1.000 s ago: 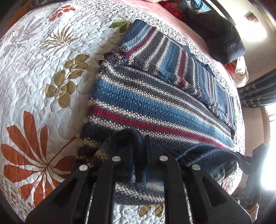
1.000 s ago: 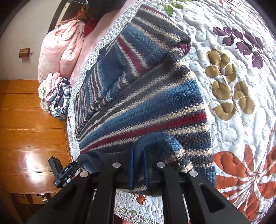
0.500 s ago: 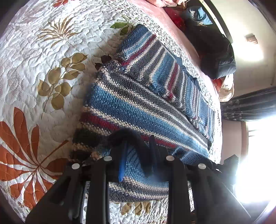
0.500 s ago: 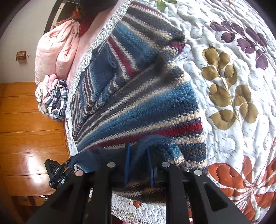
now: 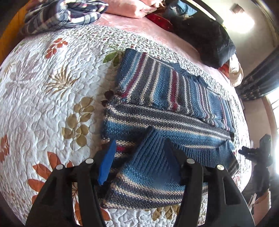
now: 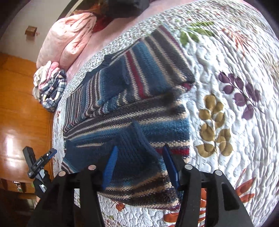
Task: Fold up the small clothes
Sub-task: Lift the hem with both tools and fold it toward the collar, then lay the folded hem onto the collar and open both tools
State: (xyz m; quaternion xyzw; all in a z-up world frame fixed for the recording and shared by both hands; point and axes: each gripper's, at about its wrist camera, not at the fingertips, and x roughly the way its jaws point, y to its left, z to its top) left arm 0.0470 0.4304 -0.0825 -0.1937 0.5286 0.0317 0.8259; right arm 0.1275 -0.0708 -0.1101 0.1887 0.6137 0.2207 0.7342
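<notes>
A white quilt (image 5: 43, 97) printed with orange, tan, green and purple leaves covered the bed and filled most of both views, with a pink sheet (image 5: 139, 26) showing beyond its far edge. On the quilt lay the striped knitted sweater (image 5: 174, 108), banded in blue, grey, cream and dark red, flat and partly folded: a sleeve or side panel lay across its far half, and the ribbed hem (image 5: 153, 145) was turned up over the near part of the body. At the far side of the bed a pink pillow (image 6: 69, 36) rested on the sheet, with a dark jacket (image 5: 205, 33) heaped near it and a plaid cloth (image 5: 64, 14) bunched at the bed's edge beside a polished wooden panel (image 6: 21, 108). None of these touched the sweater. The left gripper (image 5: 139, 162) hung over the near left end of the folded hem with its jaws spread wide, the cloth lying loose between the blue pads (image 5: 107, 164) and not pinched. The right gripper (image 6: 141, 165) stood likewise over the near right end of the hem, jaws spread apart, the knitted fold between its pads (image 6: 110, 165) without being squeezed. Each gripper's black frame hid the nearest strip of sweater and quilt. In each wrist view the other gripper showed small at the frame's edge, just off the sweater's far corner.
</notes>
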